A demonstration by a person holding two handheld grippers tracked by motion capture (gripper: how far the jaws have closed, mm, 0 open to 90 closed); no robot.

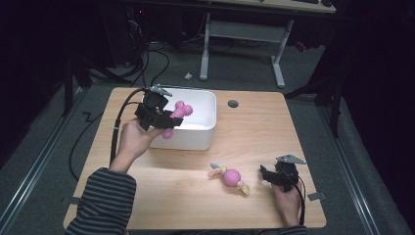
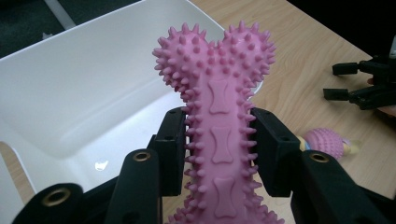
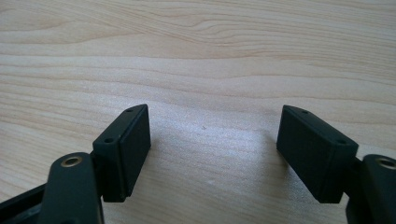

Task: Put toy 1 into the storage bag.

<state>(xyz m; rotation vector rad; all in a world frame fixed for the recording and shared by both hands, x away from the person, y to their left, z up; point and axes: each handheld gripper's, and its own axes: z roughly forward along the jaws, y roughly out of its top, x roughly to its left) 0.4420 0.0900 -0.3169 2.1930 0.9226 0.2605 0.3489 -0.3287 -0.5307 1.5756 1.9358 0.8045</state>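
Note:
A pink spiky bone-shaped toy (image 1: 176,117) (image 2: 217,116) is clamped at its shaft between the jaws of my left gripper (image 1: 164,120) (image 2: 217,140). It is held over the near left edge of a white plastic bin (image 1: 208,115) (image 2: 70,93), its knobbed end pointing toward the bin's inside. A second toy, a pink spiky ball with yellow and blue ends (image 1: 231,177) (image 2: 329,143), lies on the wooden table. My right gripper (image 1: 266,176) (image 3: 215,154) rests low over bare wood just right of that toy, jaws wide apart with nothing between them.
The wooden table (image 1: 254,127) has a round cable hole (image 1: 233,104) right of the bin. A white-legged desk frame (image 1: 244,39) stands on the floor beyond the far edge. A striped sleeve (image 1: 103,200) comes in at the bottom left.

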